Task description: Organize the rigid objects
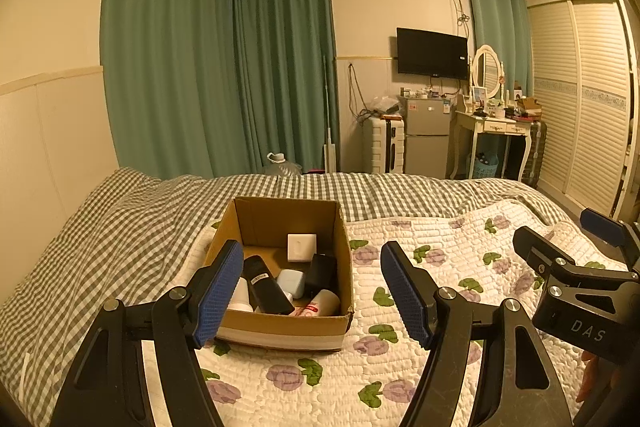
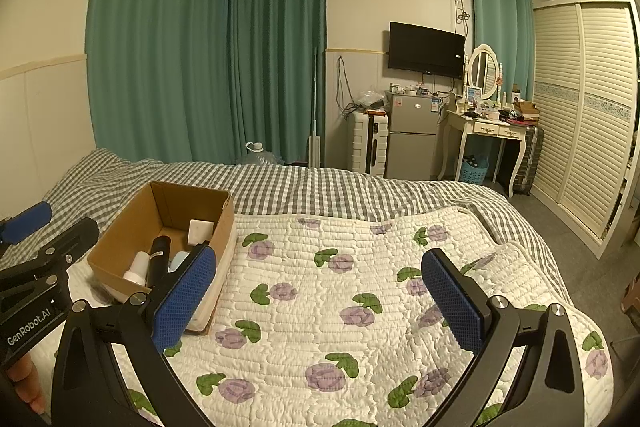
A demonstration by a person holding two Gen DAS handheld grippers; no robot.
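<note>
An open cardboard box sits on the flowered quilt. In it lie a black remote, a white square block, a light blue case, a black box, a white bottle and a white tube. My left gripper is open and empty just in front of the box. My right gripper is open and empty over bare quilt, to the right of the box. The right gripper also shows in the left wrist view.
A grey checked blanket covers the bed's far and left side. Beyond the bed stand green curtains, a small fridge, a white suitcase, a dressing table and a louvred wardrobe. The bed's right edge drops to the floor.
</note>
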